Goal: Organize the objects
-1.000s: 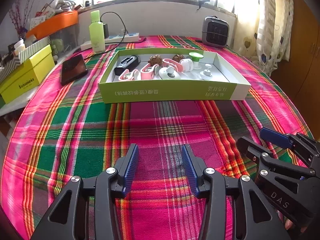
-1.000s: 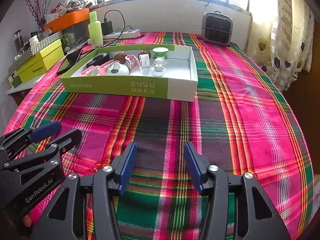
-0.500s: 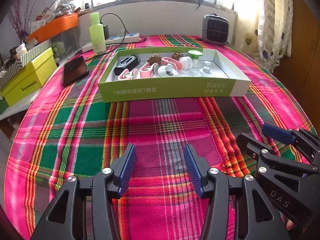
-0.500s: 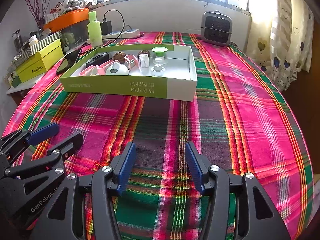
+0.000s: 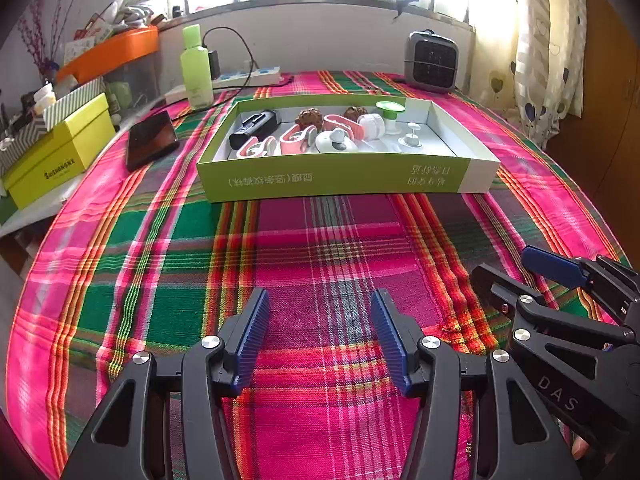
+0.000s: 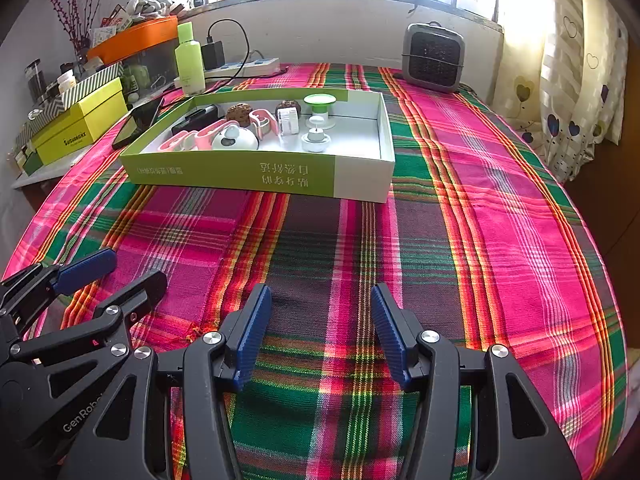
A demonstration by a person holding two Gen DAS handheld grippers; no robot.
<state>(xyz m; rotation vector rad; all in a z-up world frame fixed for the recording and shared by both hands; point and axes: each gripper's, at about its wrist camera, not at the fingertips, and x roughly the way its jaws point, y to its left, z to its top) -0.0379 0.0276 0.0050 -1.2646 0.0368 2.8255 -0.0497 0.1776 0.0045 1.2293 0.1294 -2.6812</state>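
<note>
A shallow green-and-white box (image 5: 340,178) lies on the plaid tablecloth at mid-table and holds several small items. Among them are a black case (image 5: 256,126), pink clips (image 5: 294,140), a brown ball (image 5: 310,118), a white round gadget (image 5: 336,142) and a green-topped spool (image 5: 390,114). My left gripper (image 5: 319,300) hovers open over bare cloth well short of the box, nothing between its blue pads. Beside it my right gripper (image 6: 320,294) is also open and empty. Each shows in the other's view: right gripper (image 5: 506,264), left gripper (image 6: 134,268). The box (image 6: 240,172) sits left of centre in the right wrist view.
A dark phone (image 5: 151,138) lies left of the box. Behind stand a green bottle (image 5: 196,68), a power strip (image 5: 248,76) with a charger, and a grey heater (image 5: 432,60). A yellow box (image 5: 60,156) and orange tray (image 5: 116,52) crowd the left shelf. Curtains hang on the right.
The left gripper's jaws have spread wider apart. Both hands have stayed where they were, and nothing in the box has moved.
</note>
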